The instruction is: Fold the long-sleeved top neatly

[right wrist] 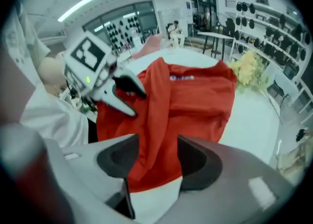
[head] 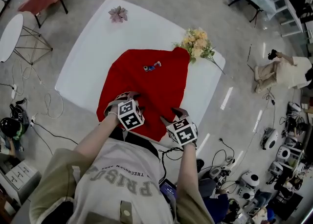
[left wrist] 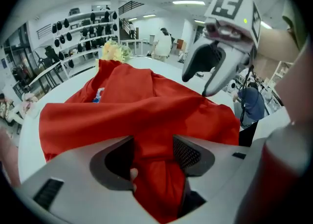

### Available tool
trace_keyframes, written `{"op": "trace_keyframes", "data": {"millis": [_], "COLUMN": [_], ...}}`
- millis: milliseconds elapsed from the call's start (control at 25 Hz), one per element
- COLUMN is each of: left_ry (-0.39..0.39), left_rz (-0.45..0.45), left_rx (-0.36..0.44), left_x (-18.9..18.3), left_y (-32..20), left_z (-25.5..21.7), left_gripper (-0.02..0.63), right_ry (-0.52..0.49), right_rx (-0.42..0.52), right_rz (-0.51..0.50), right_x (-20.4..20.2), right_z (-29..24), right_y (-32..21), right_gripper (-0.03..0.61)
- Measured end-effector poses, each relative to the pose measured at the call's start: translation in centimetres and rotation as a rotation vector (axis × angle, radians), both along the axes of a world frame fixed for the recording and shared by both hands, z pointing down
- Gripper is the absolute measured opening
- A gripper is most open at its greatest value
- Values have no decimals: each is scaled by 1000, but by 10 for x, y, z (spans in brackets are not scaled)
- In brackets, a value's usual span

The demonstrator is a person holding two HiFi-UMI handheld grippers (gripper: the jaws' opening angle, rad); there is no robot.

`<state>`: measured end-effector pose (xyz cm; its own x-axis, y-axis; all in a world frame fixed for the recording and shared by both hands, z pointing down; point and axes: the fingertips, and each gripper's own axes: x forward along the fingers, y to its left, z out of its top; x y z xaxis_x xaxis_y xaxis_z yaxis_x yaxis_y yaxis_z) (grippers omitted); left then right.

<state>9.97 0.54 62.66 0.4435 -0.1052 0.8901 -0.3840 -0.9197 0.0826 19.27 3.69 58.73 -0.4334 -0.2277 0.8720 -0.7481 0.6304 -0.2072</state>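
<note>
Both left gripper and right gripper: jaws spread astride red top, unseen overhead.

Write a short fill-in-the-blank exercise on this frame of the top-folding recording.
1. The long-sleeved top lying on the white table is ____ in colour.
2. In the head view, the yellow bouquet lies at the top's far ____ corner.
3. The fabric between the jaws of the left gripper belongs to the ____.
4. The pink flower lies on the bare ____, not touching the top.

Missing words: red; right; top; table.
</note>
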Motion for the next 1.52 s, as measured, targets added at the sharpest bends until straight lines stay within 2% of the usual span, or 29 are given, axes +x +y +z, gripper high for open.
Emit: {"op": "trace_keyframes", "data": {"millis": [80, 160, 240, 320, 440, 520, 600, 720, 840, 960, 1040, 1160, 1320, 1520], "left_ry": [12, 9, -14, -46, -73, -84, -102, -69, -12, -13, -7, 23, 62, 22], "left_rz": [-41, -72, -81, -78, -102, -122, -120, -147, -179, -129, -90, -86, -143, -131], "left_rx": [3, 4, 3, -7, -18, -29, -41, -4, 82, 84, 60, 36, 0, -25], "left_x": [-2, -4, -4, -5, -10, -12, -15, -22, -29, -27, -25, -31, -40, -50], "left_y": [0, 1, 4, 7, 9, 11, 12, 1, -22, -36, -41, -53, -77, -92], "left_z": [1, 2, 4, 5, 6, 8, 7, -14, -33, -27, -22, -25, -27, -16], "left_gripper": [250, 251, 250, 250, 250, 250, 250, 252, 252, 252, 252, 252, 252, 252], "right_ry": [-129, -200, -158, -57, 73, 91, 52, -90, -161, -112, -66, 23, 114, 243], "right_rx": [103, 137, 95, 57, 48, 49, 39, 58, 157, 303, 372, 410, 384, 349], "right_rz": [-37, -148, -288, -407, -517, -545, -537, -400, -247, -211, -264, -414, -573, -720], "right_x": [-15, -39, -54, -54, -45, -44, -46, -46, -31, -31, -43, -68, -90, -95], "right_z": [-26, -31, -12, 14, 42, 50, 45, 13, -25, -42, -38, -18, 9, 38], "right_y": [-31, -49, -51, -47, -43, -42, -41, -58, -94, -139, -162, -185, -201, -211], "right_gripper": [232, 232, 232, 232, 232, 232, 232, 232, 232, 230, 230, 230, 229, 216]}}
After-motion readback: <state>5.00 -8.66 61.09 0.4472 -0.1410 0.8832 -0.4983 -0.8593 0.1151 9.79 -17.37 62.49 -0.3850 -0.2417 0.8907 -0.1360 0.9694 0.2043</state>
